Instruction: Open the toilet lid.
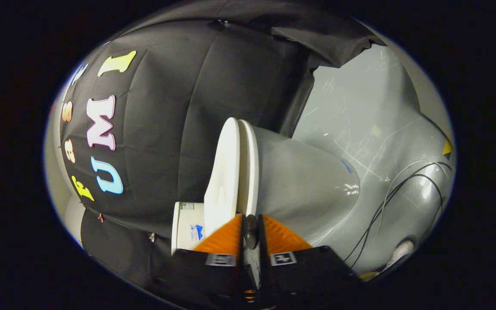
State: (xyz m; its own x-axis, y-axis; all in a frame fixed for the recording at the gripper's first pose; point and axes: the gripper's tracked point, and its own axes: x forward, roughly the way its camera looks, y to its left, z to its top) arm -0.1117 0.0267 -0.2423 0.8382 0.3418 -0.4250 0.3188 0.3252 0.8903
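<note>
The view is rolled on its side, so the white toilet lies sideways just beyond the fingers. Its lid (223, 172) rests flat against the seat (249, 159), with only a thin seam between them. The grey-white bowl (304, 185) swells out on the seat's other side, towards the floor. The tank (187, 226), with stickers on it, sits by the lid next to one finger. My gripper (250, 220) is shut, its fingertips nearly touching. They line up with the rim of the lid and seat, and nothing is visibly pinched between them.
The grey glossy floor (360, 112) spreads past the bowl, with thin black and white cables (403, 185) curling over it near a white fitting (403, 249). The black cloth wall (179, 107) hangs behind the lid and tank.
</note>
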